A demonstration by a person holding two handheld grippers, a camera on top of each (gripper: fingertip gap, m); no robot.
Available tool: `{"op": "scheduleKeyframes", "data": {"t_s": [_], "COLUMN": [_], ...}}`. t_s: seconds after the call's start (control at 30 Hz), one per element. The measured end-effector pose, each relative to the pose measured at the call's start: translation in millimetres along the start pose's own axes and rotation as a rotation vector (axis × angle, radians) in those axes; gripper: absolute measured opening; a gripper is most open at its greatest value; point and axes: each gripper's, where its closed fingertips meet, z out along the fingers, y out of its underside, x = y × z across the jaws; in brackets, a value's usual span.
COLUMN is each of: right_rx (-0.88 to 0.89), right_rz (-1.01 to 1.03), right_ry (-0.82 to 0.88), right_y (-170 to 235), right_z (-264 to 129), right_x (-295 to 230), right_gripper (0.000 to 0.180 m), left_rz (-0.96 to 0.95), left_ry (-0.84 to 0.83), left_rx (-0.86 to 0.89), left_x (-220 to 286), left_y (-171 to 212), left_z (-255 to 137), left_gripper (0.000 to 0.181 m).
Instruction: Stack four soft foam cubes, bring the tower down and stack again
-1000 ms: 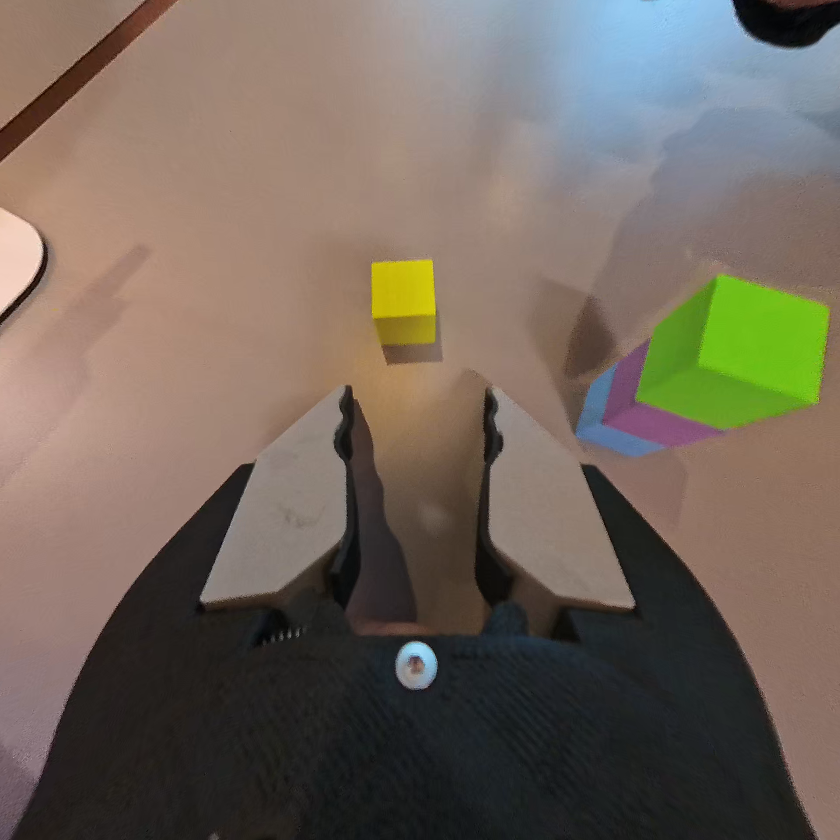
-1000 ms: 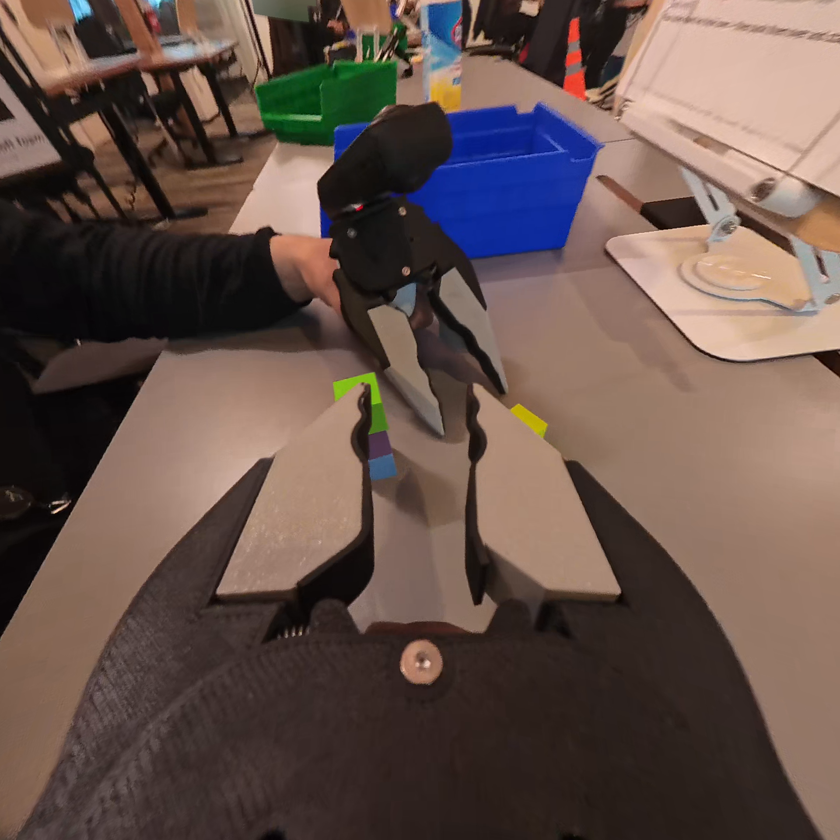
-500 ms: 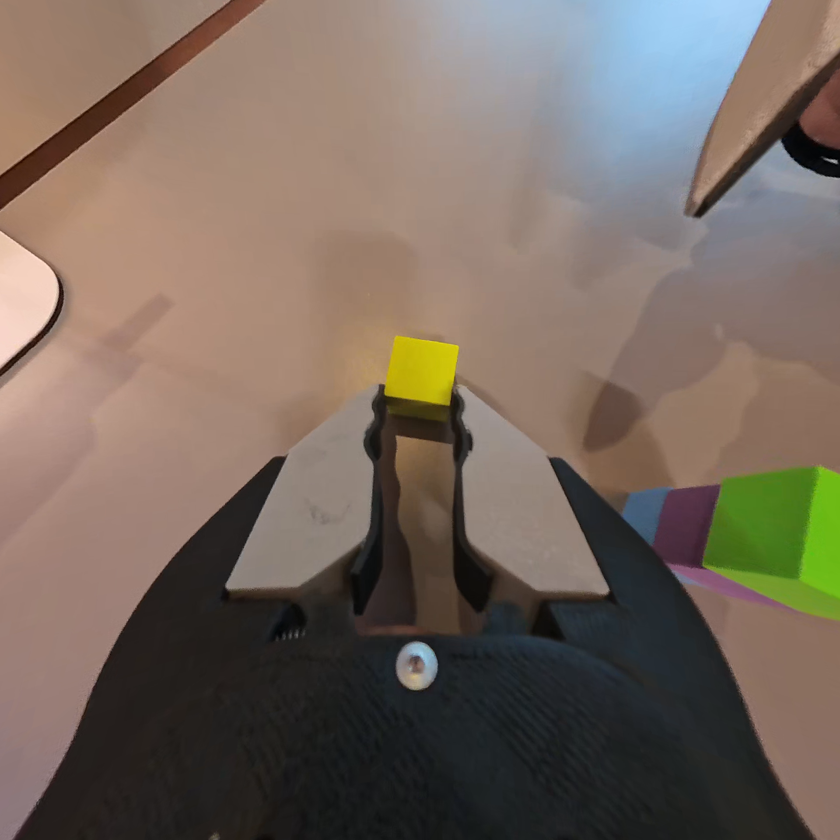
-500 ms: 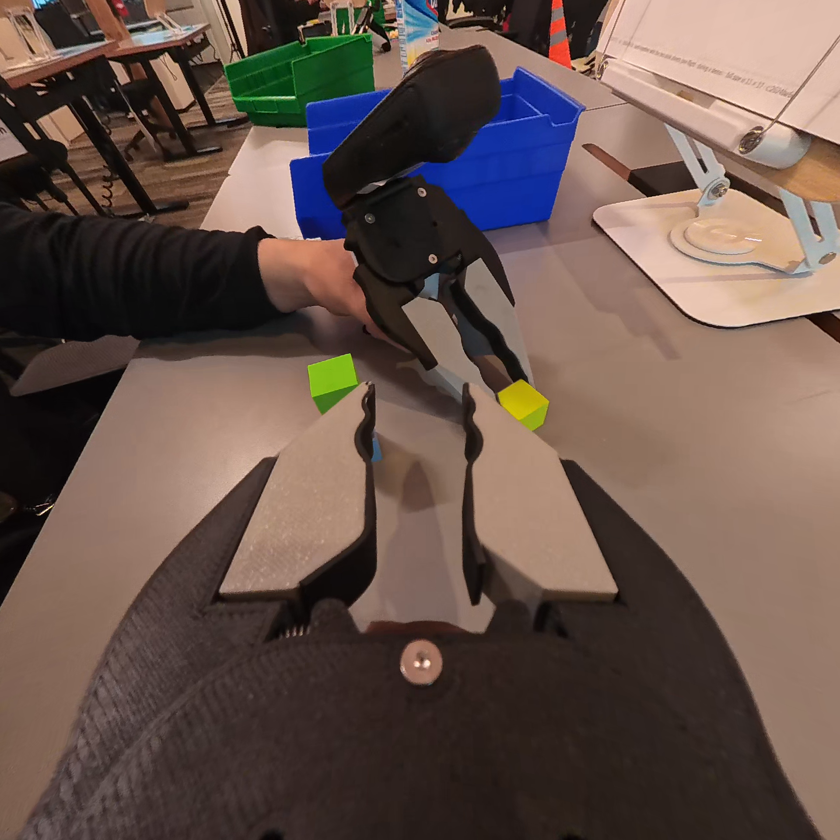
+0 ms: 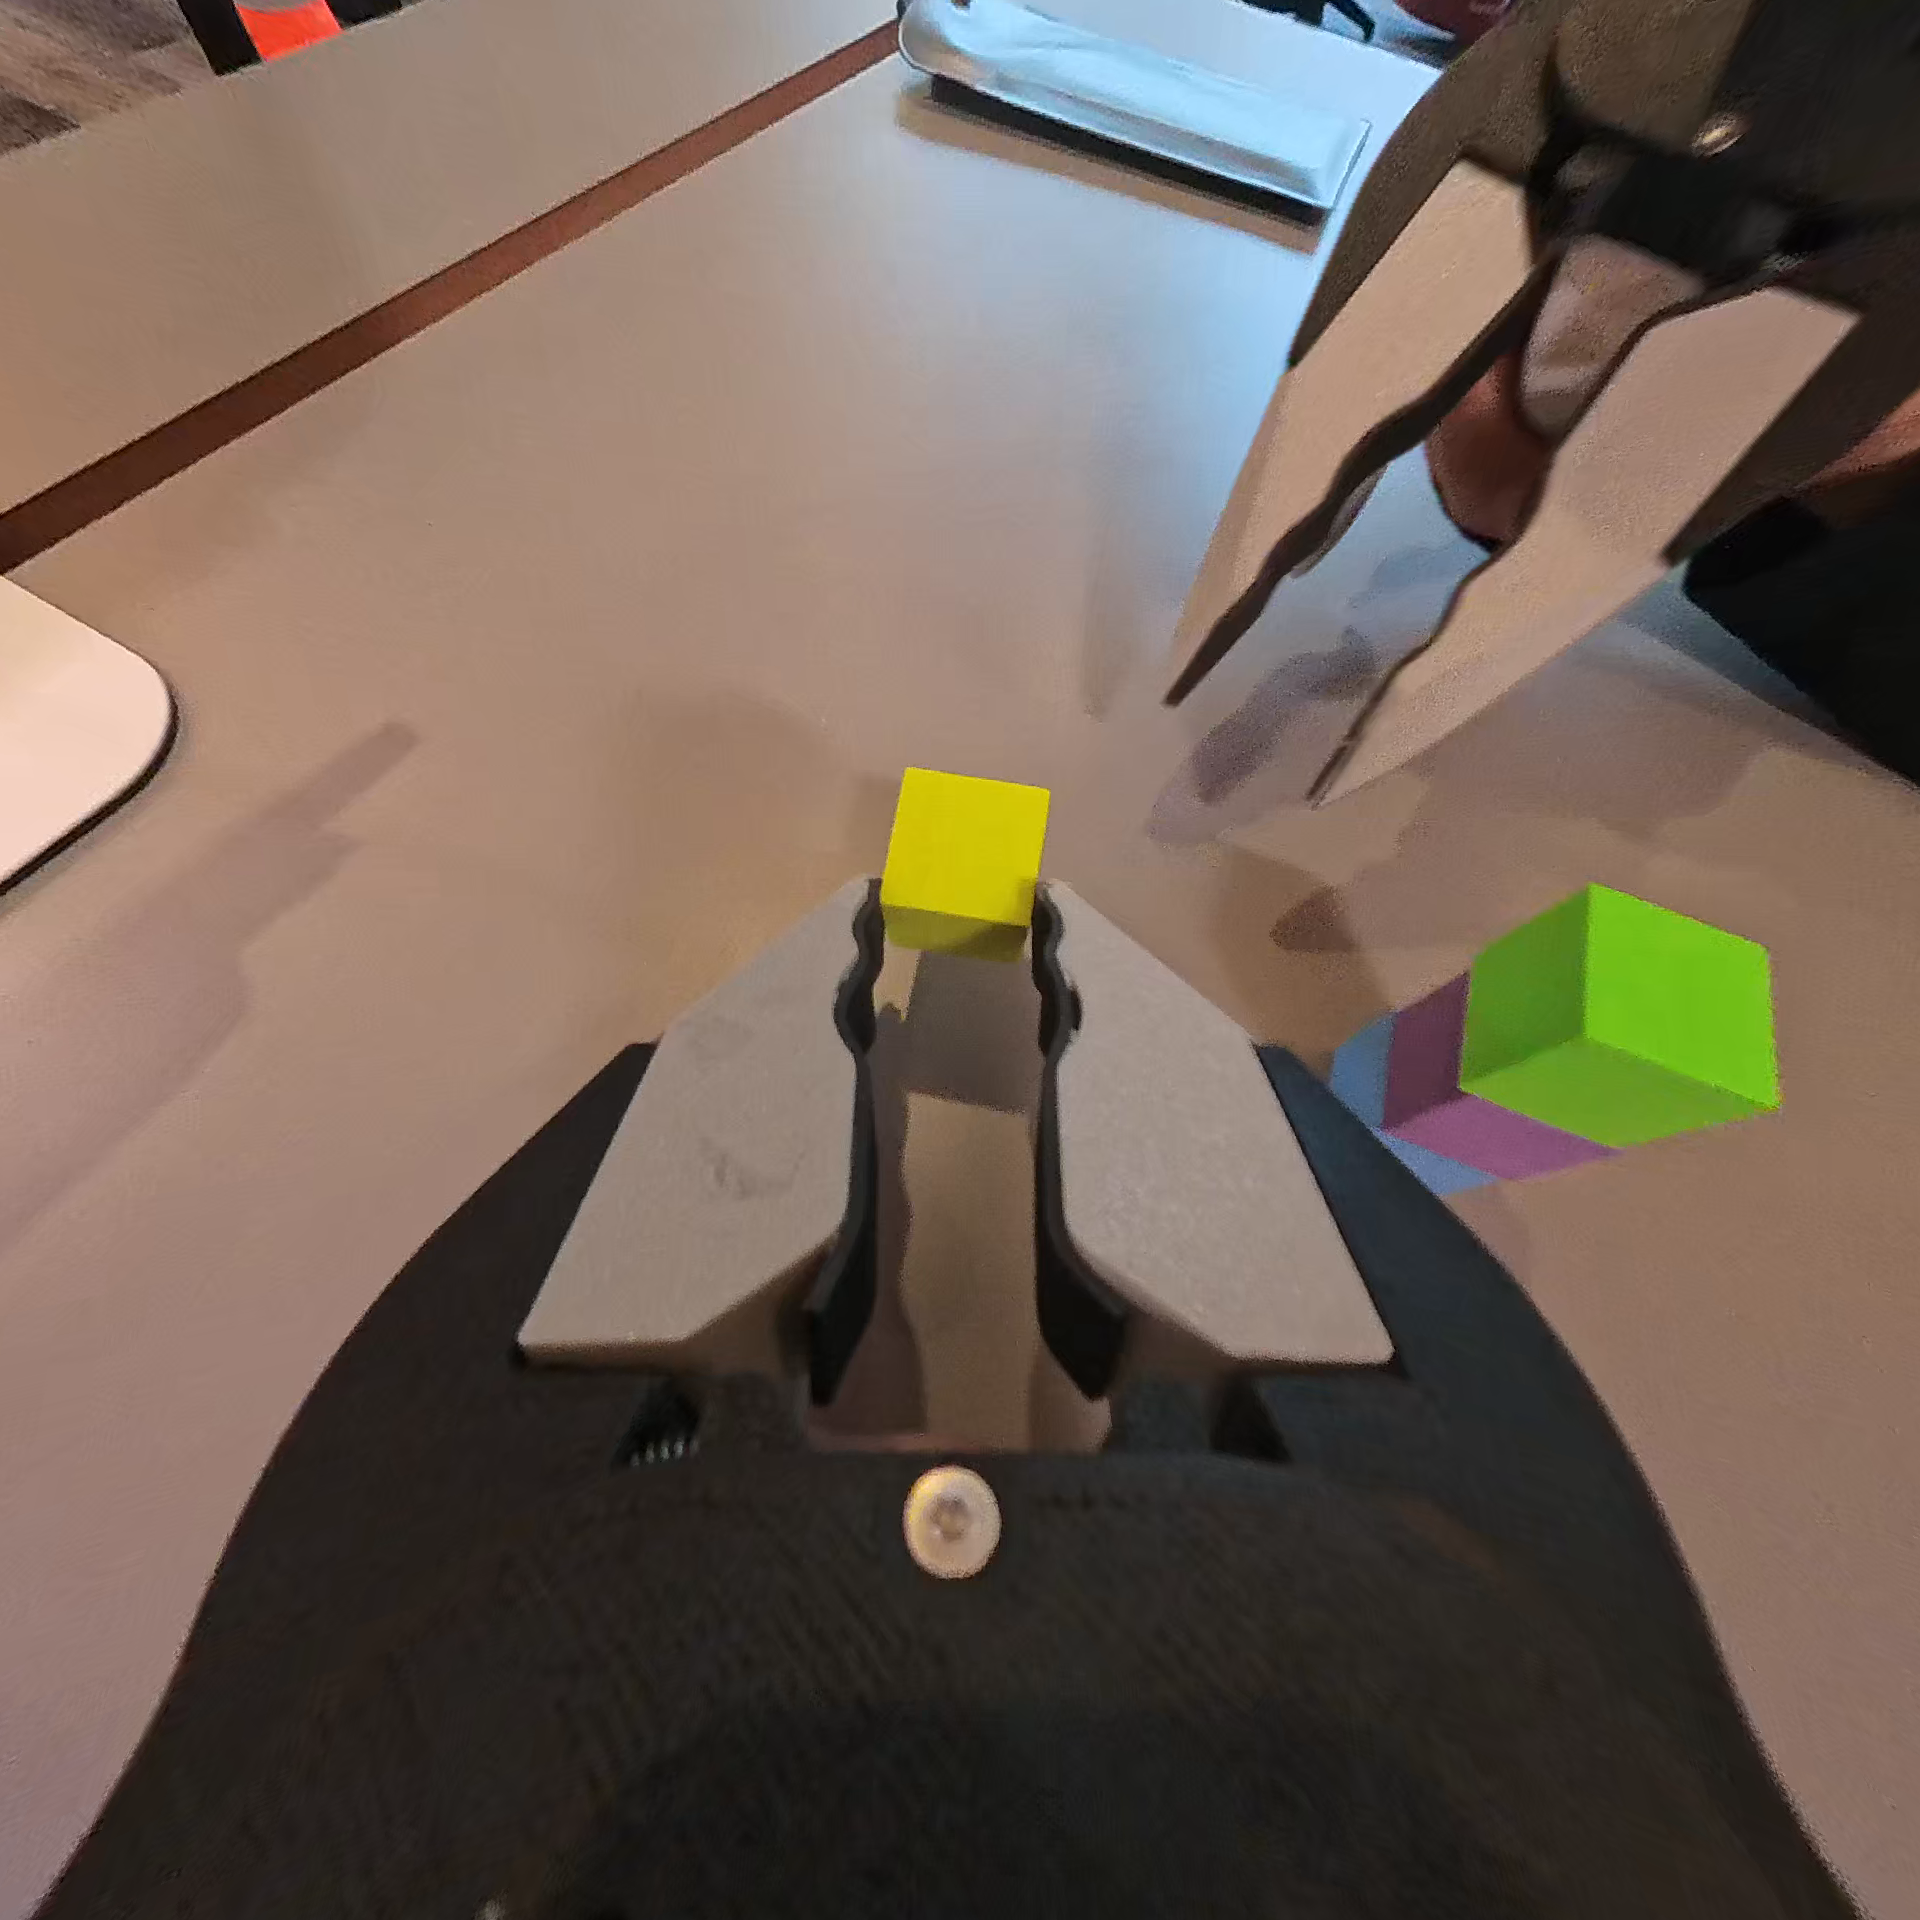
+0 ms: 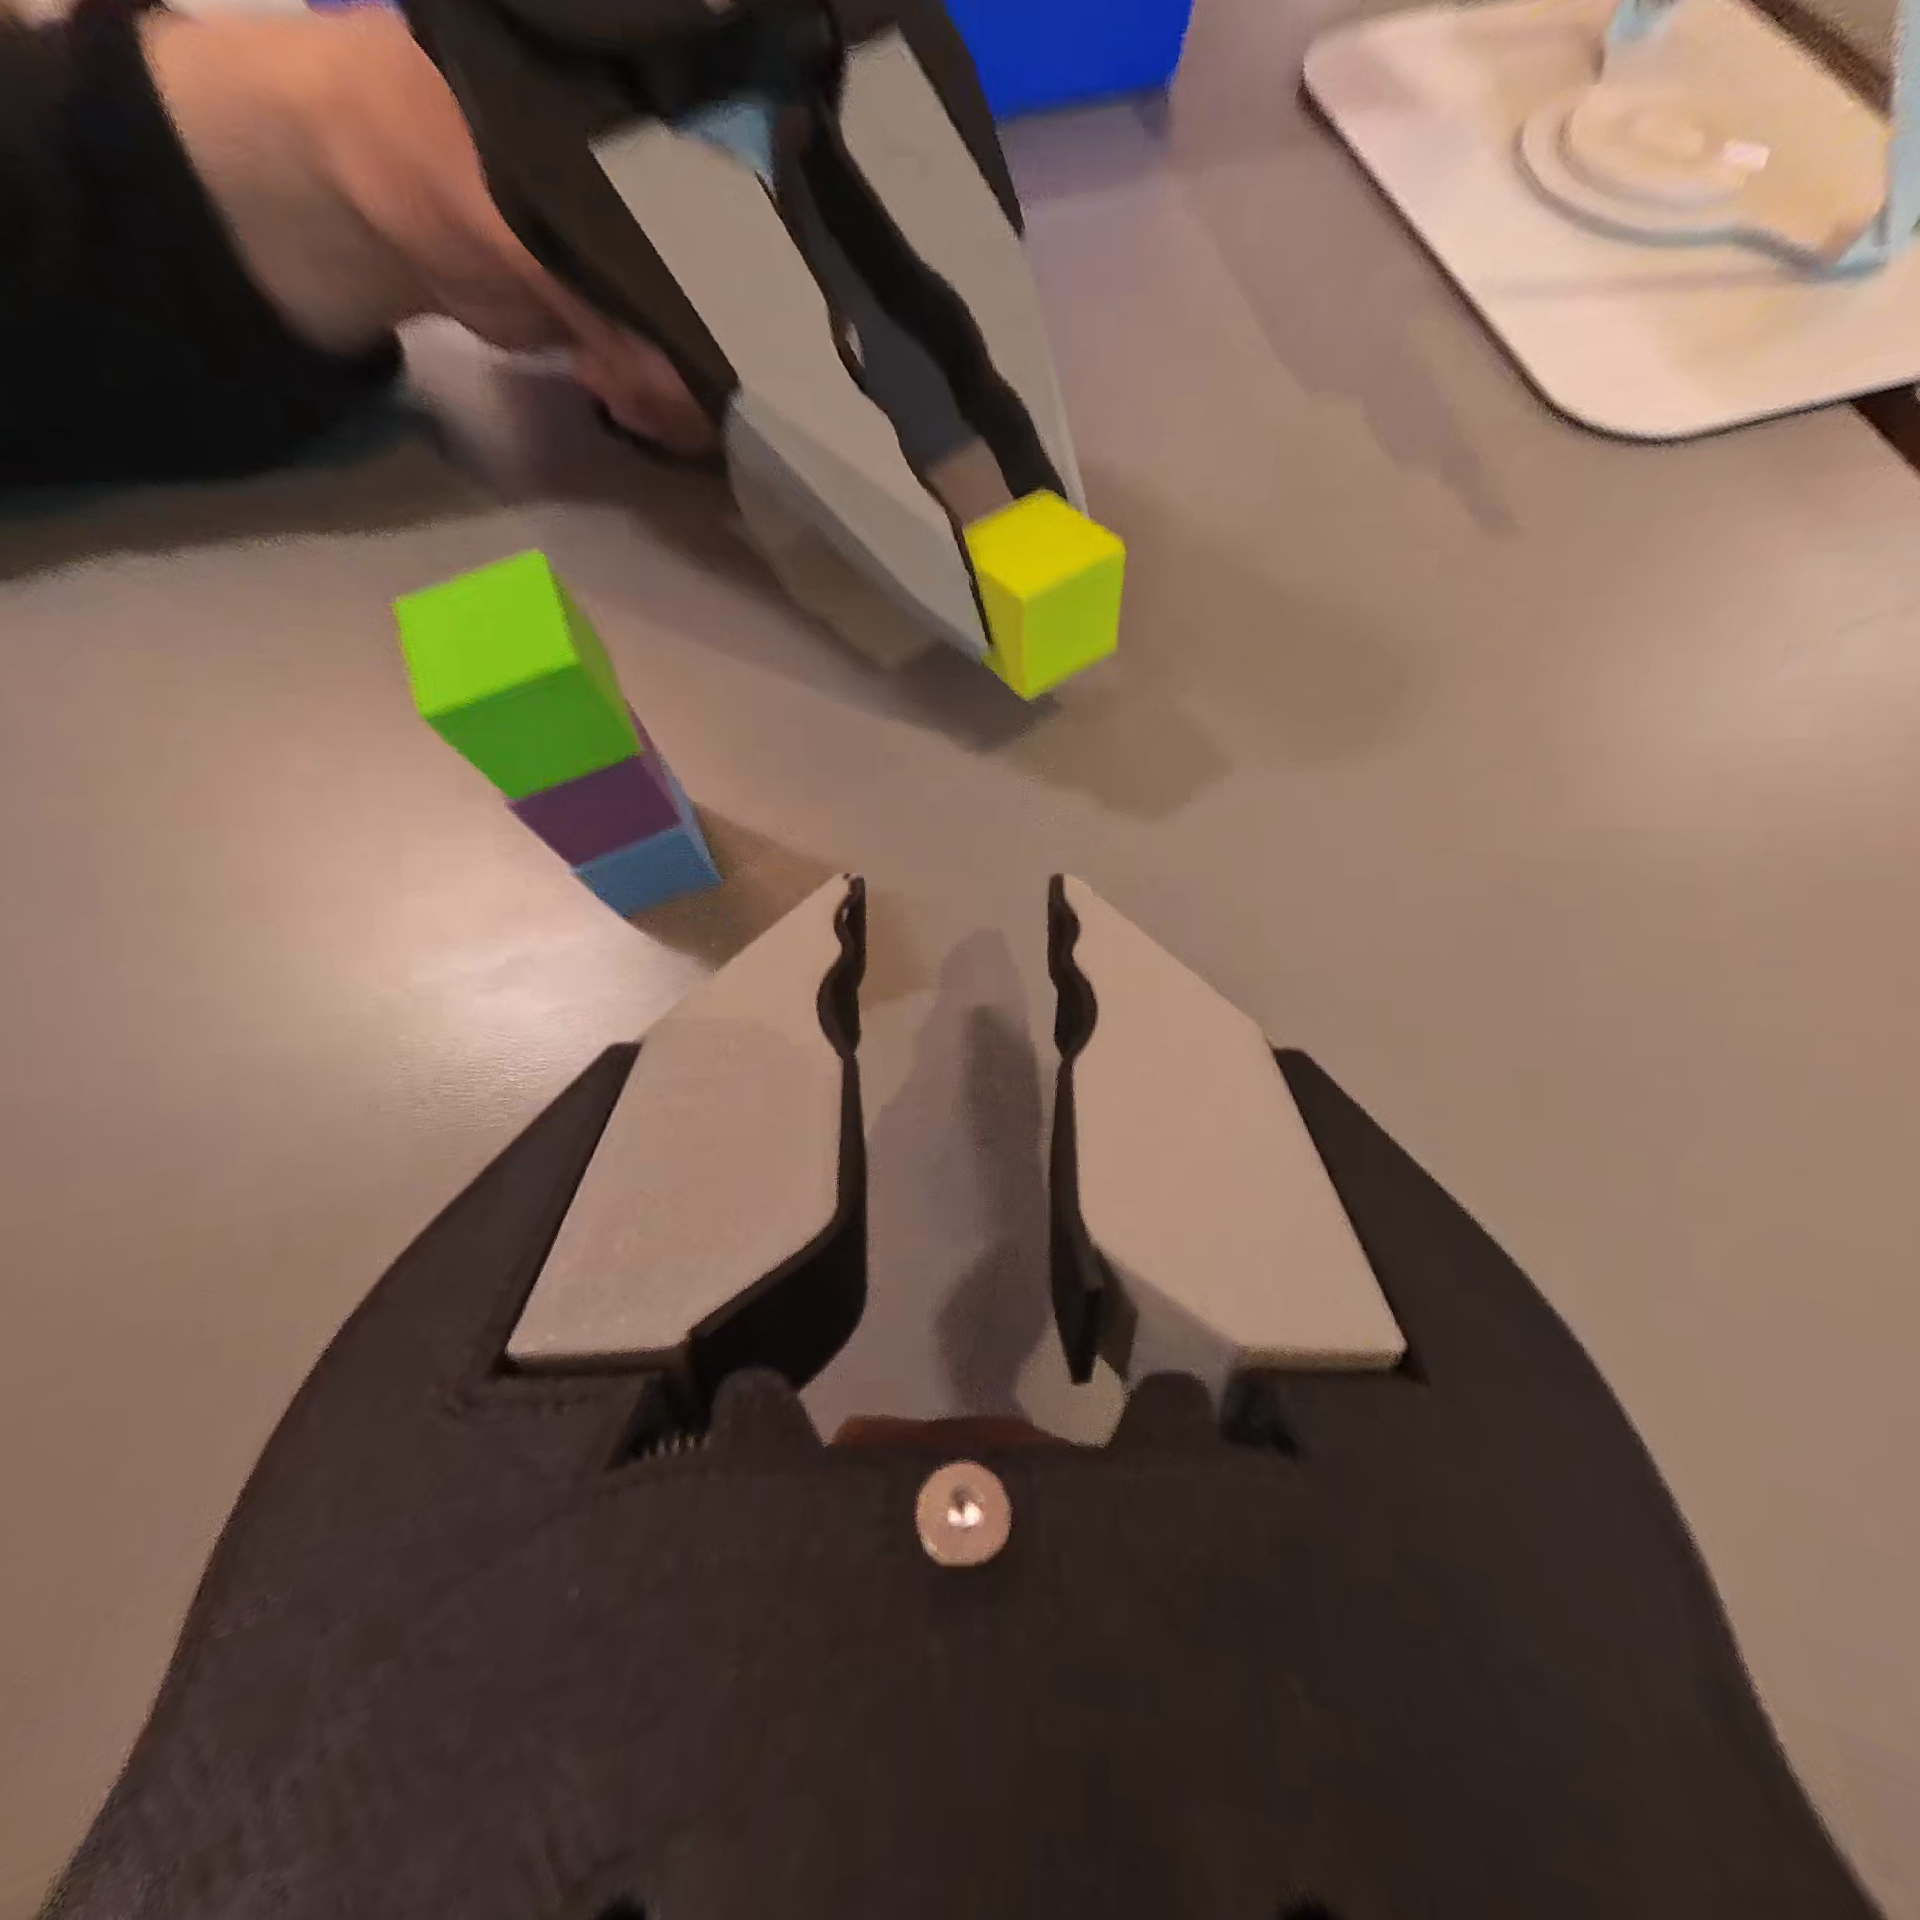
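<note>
My left gripper point(image 5: 956, 904) is shut on a yellow foam cube point(image 5: 966, 852), pinched at the fingertips. In the right wrist view the yellow cube point(image 6: 1055, 592) hangs just above the table in the left gripper point(image 6: 1029, 571), with its shadow beneath. A stack of three cubes stands beside it: green point(image 5: 1621, 997) on top, purple point(image 5: 1455, 1091) in the middle, blue point(image 5: 1361, 1060) at the bottom. The stack shows in the right wrist view as green point(image 6: 499, 665), purple point(image 6: 597, 810) and blue point(image 6: 649, 873). My right gripper point(image 6: 956, 894) is open and empty, hovering near the stack; it also shows in the left wrist view point(image 5: 1247, 748).
A white stand base point(image 6: 1621, 260) lies at the far right, also in the left wrist view point(image 5: 62, 727). A blue bin point(image 6: 1070, 42) is at the back. A silver flat object point(image 5: 1132, 94) lies beyond a brown table seam point(image 5: 416, 301). A person's hand point(image 6: 343, 187) holds the left gripper. The grippers' ends are close to 7 cm from one another.
My left gripper moved up to the yellow cube, shut on it and raised it slightly. My right gripper tilted down and moved closer to the stack, still open.
</note>
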Motion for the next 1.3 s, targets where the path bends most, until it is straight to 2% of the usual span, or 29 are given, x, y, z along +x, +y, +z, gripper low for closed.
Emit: {"op": "scheduleKeyframes", "data": {"t_s": [0.13, 0.3, 0.57, 0.87, 1.0, 1.17, 1.3], "right_rx": [-0.100, -0.144, -0.096, -0.100, -0.099, -0.098, -0.098], "right_rz": [0.006, 0.031, 0.040, 0.009, 0.016, 0.020, 0.020], "right_ry": [0.078, 0.102, 0.101, 0.113, 0.107, 0.103, 0.105], "right_y": [15, 28, 28, 28, 28, 28, 28], "right_z": [9, 13, 15, 16, 16, 16, 16], "right_x": [12, 20, 23, 21, 21, 21, 22], "right_gripper": [0.030, 0.030, 0.028, 0.031, 0.032, 0.032, 0.032], "left_rz": [0.031, 0.095, 0.174, 0.297, 0.274, 0.168, 0.175], "left_ry": [0.039, 0.076, 0.193, 0.207, 0.176, 0.223, 0.232], "left_rx": [0.037, 0.042, 0.046, 0.049, 0.017, -0.065, -0.096], "left_x": [13, 31, 61, 76, 74, 86, 94], "left_y": [-11, -17, -24, -28, -33, -35, -35], "left_z": [-10, -26, -43, -51, -56, -61, -64], "left_gripper": [0.026, 0.026, 0.026, 0.026, 0.026, 0.026, 0.026]}}
